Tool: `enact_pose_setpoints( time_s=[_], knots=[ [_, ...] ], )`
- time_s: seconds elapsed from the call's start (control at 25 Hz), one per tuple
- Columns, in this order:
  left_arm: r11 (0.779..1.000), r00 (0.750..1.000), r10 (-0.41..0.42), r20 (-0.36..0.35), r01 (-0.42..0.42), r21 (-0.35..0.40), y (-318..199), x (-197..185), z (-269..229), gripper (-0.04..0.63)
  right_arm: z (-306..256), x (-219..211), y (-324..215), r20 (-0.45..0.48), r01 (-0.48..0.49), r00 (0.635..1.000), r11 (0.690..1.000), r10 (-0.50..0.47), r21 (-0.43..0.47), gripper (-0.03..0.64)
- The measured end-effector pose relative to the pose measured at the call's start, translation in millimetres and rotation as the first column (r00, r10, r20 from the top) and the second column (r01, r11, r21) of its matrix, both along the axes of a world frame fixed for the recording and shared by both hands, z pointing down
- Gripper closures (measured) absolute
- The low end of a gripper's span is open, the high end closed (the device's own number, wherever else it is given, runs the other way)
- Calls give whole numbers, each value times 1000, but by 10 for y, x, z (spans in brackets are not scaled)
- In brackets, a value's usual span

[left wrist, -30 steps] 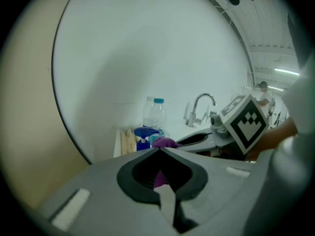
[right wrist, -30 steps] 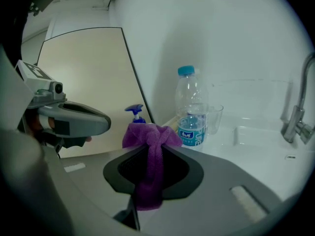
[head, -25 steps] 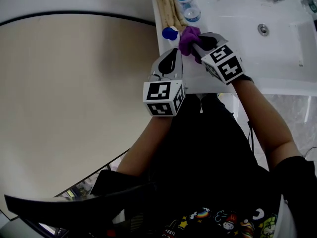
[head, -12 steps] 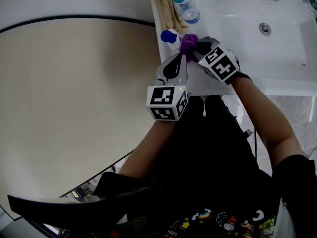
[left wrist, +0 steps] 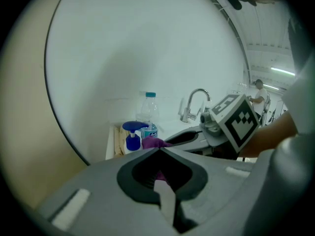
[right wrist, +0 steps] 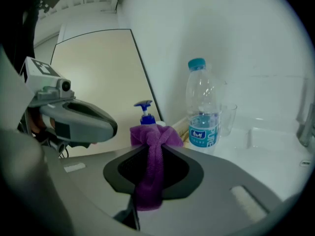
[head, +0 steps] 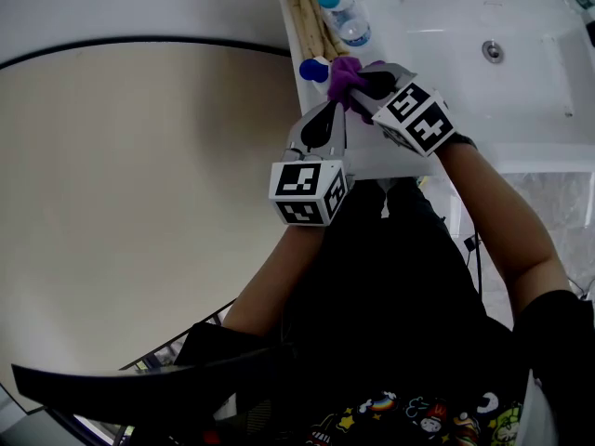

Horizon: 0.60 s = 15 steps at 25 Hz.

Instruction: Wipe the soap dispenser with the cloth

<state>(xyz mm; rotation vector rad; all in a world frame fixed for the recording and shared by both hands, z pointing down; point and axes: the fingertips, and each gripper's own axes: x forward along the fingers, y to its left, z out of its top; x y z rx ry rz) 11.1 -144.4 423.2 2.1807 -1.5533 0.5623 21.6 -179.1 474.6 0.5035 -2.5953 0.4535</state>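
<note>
Purple cloth (right wrist: pixel 150 154) clamped in right gripper (right wrist: pixel 153 134); bunched end protrudes past jaw tips, directly in front of soap dispenser (right wrist: pixel 144 113). Contact between cloth and dispenser not confirmed. Dispenser upright, blue pump, at far left end of white counter (head: pixel 428 35). Water bottle (right wrist: pixel 203 109) and glass (right wrist: pixel 229 117) to its right. Left gripper (left wrist: pixel 160 150) jaws together, nothing held, just left of right gripper, near dispenser.

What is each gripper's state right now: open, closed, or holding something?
Left gripper: closed, nothing seen between its jaws.
Right gripper: closed on the purple cloth.
</note>
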Motion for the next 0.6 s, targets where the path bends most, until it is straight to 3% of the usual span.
enact_pose_setpoints(
  time_s=[0.24,0.6],
  knots=[
    [1000,1000,11,-4,-11,15,6,67,-82,595,-420,30,-36,112,3,994,999,-10,55,522],
    [1000,1000,-7,-10,7,13,33,94,-20,595,-388,0,-103,120,60,990,993,-72,101,522]
  ],
)
